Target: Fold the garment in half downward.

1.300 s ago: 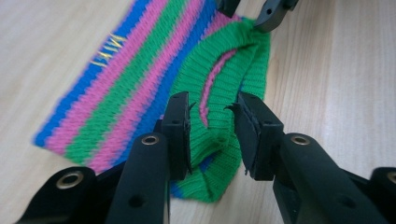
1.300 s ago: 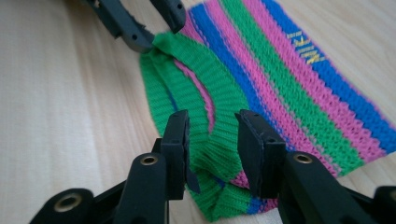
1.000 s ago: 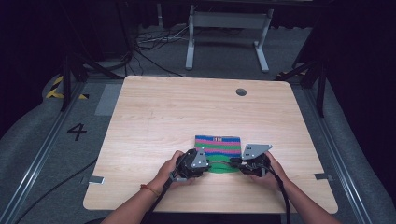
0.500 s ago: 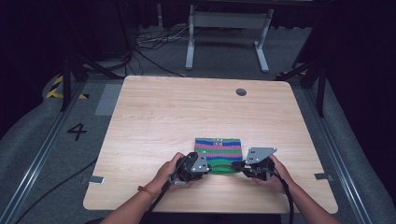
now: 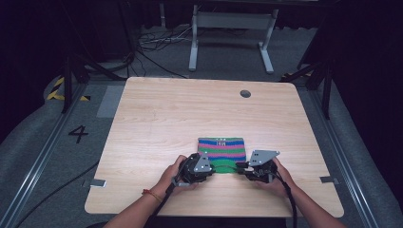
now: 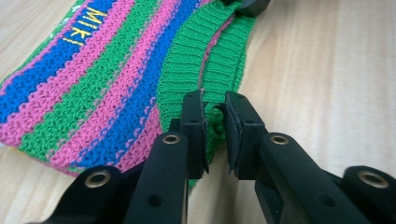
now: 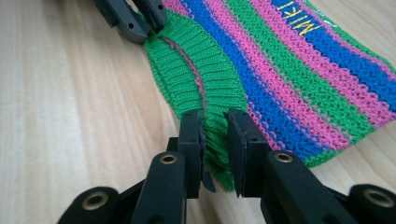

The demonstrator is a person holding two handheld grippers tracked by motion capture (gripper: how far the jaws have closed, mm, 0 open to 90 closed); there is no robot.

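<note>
A knit piece (image 5: 222,148) with green, pink and blue stripes and yellow lettering lies flat on the table. Its green ribbed cuff (image 6: 187,56) is the near edge. My left gripper (image 5: 212,167) sits at the cuff's left corner. In the left gripper view its jaws (image 6: 215,109) have just been opening a little and stand narrowly apart, with the cuff loose between them. My right gripper (image 5: 240,166) is at the cuff's right corner (image 7: 187,60). Its jaws (image 7: 215,123) have also just been opening, and the green rib lies in the gap.
The wooden table (image 5: 157,118) has a round cable hole (image 5: 245,93) at the back right. Both hands rest near the front edge. Each gripper view shows the other gripper's tips at the cuff's far corner (image 6: 247,4) (image 7: 135,18).
The right gripper has edged a little to the right and the cuff now lies stretched flatter between the two grippers. The left hand has stayed put.
</note>
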